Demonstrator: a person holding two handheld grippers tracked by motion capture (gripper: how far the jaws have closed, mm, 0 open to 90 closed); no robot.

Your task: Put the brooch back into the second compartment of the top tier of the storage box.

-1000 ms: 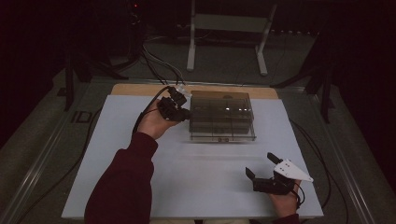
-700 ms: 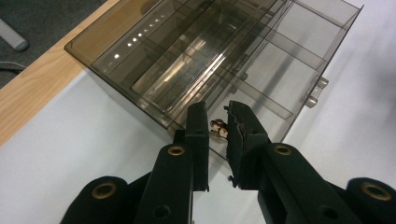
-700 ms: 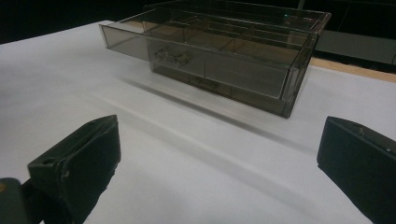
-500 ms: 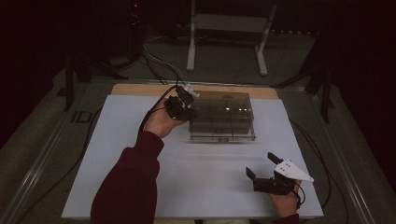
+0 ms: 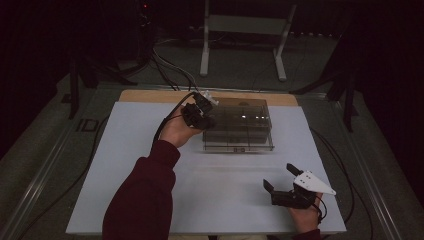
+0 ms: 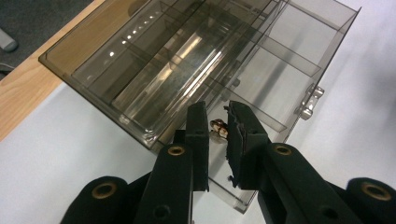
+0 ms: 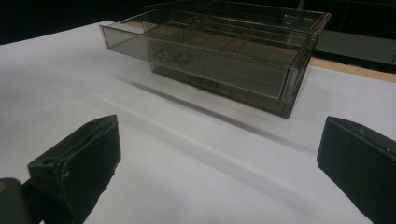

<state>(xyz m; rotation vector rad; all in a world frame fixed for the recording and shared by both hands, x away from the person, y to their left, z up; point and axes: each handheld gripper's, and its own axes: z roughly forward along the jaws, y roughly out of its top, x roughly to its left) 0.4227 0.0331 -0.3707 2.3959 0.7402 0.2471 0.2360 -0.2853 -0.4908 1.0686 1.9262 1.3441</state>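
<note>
Two grippers were in my hands at that moment, and both worked around one landmark — the smoky clear compartment box [image 5: 239, 126] near the far edge of the table. My left gripper [image 5: 202, 111] hung over the box's left end, its jaws drawn nearly together on a small brass-coloured piece [image 6: 218, 129], which I held just above the corner compartments. From that gripper's own camera I could see the box's dividers and a small latch [image 6: 310, 100] on its front wall. My right gripper [image 5: 281, 181] rested well apart from the box, down by the near right corner of the table, its jaws spread wide with nothing between them — from its camera the box sat ahead, its drawer pulled out toward the left of that view.

Under the box lay a white sheet [image 5: 150, 190] covering most of the table, smooth and bare but for a faint shadow in front of the box. Behind the box a strip of pale wood [image 5: 150, 95] showed past the sheet's edge. Beyond that the room was dark: grey floor, a few black cables [image 5: 170, 67] trailing away, and the legs of a light metal stand [image 5: 242, 45].
</note>
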